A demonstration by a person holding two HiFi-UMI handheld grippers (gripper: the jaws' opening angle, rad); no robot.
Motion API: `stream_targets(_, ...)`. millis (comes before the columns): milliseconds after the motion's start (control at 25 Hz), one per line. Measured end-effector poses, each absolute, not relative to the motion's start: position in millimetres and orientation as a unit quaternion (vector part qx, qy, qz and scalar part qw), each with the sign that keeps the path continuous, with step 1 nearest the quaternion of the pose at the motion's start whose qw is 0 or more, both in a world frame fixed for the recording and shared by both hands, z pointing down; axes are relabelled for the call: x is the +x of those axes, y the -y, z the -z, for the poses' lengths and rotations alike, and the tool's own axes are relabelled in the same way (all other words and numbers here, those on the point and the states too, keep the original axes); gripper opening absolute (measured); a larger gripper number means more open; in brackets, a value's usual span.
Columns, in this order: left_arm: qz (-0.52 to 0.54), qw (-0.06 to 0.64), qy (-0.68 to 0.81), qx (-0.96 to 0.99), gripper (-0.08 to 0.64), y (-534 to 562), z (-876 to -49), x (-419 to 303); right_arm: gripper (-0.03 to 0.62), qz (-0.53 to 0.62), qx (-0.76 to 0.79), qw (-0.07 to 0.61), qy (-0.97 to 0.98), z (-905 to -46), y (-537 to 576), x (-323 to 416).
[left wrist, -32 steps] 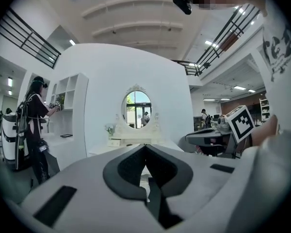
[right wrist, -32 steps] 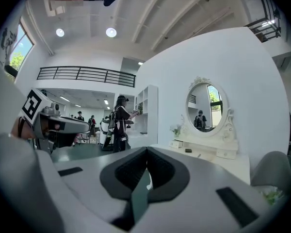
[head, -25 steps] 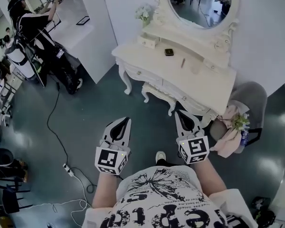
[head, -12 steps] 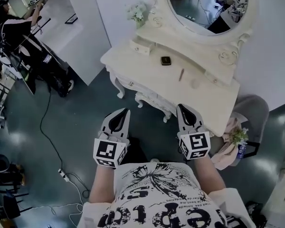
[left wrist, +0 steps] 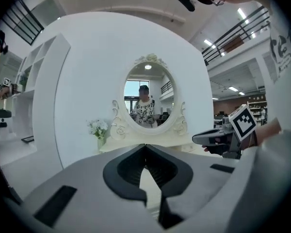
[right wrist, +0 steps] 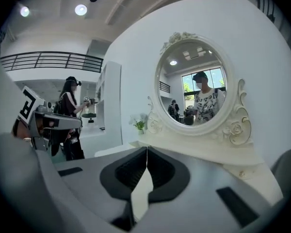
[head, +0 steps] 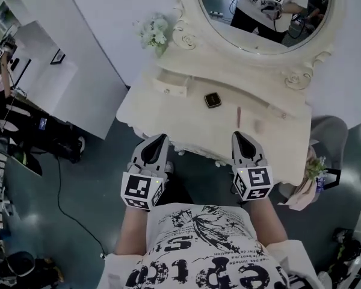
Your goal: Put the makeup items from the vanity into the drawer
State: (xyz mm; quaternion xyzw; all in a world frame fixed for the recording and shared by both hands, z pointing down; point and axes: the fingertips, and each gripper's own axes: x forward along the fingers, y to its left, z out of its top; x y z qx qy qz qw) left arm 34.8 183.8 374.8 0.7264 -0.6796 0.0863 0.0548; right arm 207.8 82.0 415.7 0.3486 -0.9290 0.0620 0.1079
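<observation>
Dark teal polished floor (head: 96, 179) underfoot, glossy with ceiling light. Nearest of all, white T-shirt with black print (head: 198, 245) along the bottom of the head view.

Just ahead of it, grey left gripper (head: 160, 139) with its black-and-white marker cube, fingers pressed together tip to tip, nothing between them. Beside it and well apart, matching grey right gripper (head: 237, 135), fingers likewise closed and empty (same thin meeting seam in each gripper view). Both pointed at the cream-white carved vanity bench (head: 138, 110), tips at its front edge in the head view, clear of everything lying on top.

Further in on the bench, slim pinkish stick (head: 238, 116) lying lengthwise toward the back, near the right gripper's tip. Just to its right, small pale round item (head: 257, 126), too faint to identify. Beyond and left of those, small dark square compact (head: 213, 100), flat near the middle of the top.

Left of the compact, on the raised back tier, little cream drawer with a round knob (head: 170, 85), pulled out, interior hard to read. Behind that, posy of white flowers (head: 151, 34) at the back left corner.

Farthest, large oval mirror in a scrolled cream frame (head: 262, 11) against a plain white wall (head: 108, 11), reflecting a person in a printed shirt. Off to the right of the bench, grey chair (head: 328, 134), pale cloth (head: 302, 196) at its near side.
</observation>
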Motion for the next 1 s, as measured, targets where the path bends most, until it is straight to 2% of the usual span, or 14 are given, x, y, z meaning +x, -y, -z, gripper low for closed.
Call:
stream_targets(240,-0.097,0.059,0.62,0.776,0.02,-102.8,-363.1,-59.0,0.018,-0.085,0.423,0.117,0.895,-410.0,-26.7,133.5)
stream_targets(440,-0.103,0.061,0.57,0.813,0.02,-46.3,-366.5,-106.6,0.018,-0.102,0.478,0.133,0.862,-415.8,4.0,100.0)
stream_targets(760,-0.11,0.094,0.525,0.839,0.02,10.3,-386.1,-131.8,0.018,-0.147,0.505,0.198,0.827,-453.8,35.1,80.0)
stream_targets(1000,-0.109,0.129,0.518,0.839,0.02,33.5,-414.8,-129.0,0.024,-0.163,0.462,0.266,0.83,-496.7,53.1,72.0)
